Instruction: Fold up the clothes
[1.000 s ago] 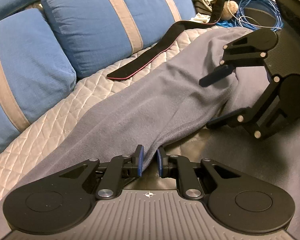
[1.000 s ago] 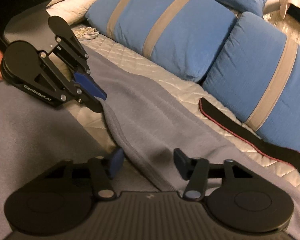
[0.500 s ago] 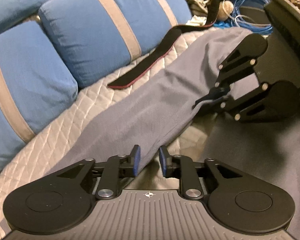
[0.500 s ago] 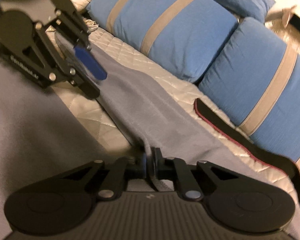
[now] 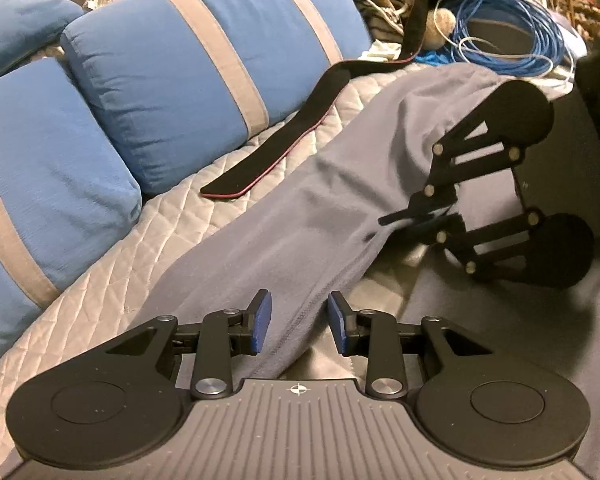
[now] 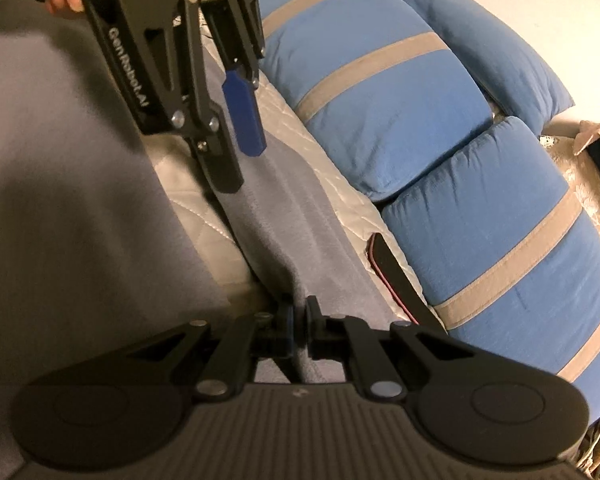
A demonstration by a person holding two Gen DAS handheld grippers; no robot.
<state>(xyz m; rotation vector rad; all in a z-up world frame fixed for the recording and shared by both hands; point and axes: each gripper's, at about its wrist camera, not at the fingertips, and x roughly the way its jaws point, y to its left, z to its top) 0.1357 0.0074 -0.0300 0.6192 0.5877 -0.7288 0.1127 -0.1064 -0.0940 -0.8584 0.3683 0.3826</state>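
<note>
Two grippers work one long fold of a grey-blue garment that runs across the quilted bedcover, and they are not doing the same thing. The right gripper has its jaws nearly together with the seamed edge of the cloth caught between the pads; they are easing slightly apart, so the pinch looks thin and could slip. The left gripper has its jaws opening, the blue pads standing clear on either side of the hem that passes through the gap, touching it on neither side as far as I can tell. If the step in hand is to carry this edge over as a fold, it would go best with both ends gripped: the left jaws should close on the hem squarely between the pads, not on a single loose layer, and the right pinch should be firmed up before any lift. Then keep the stretch of cloth between the two grippers lightly taut, move both together, and lay the edge down level. Beyond the jaws lie a black strap and blue striped pillows; keep the fabric from dragging the strap along.
</note>
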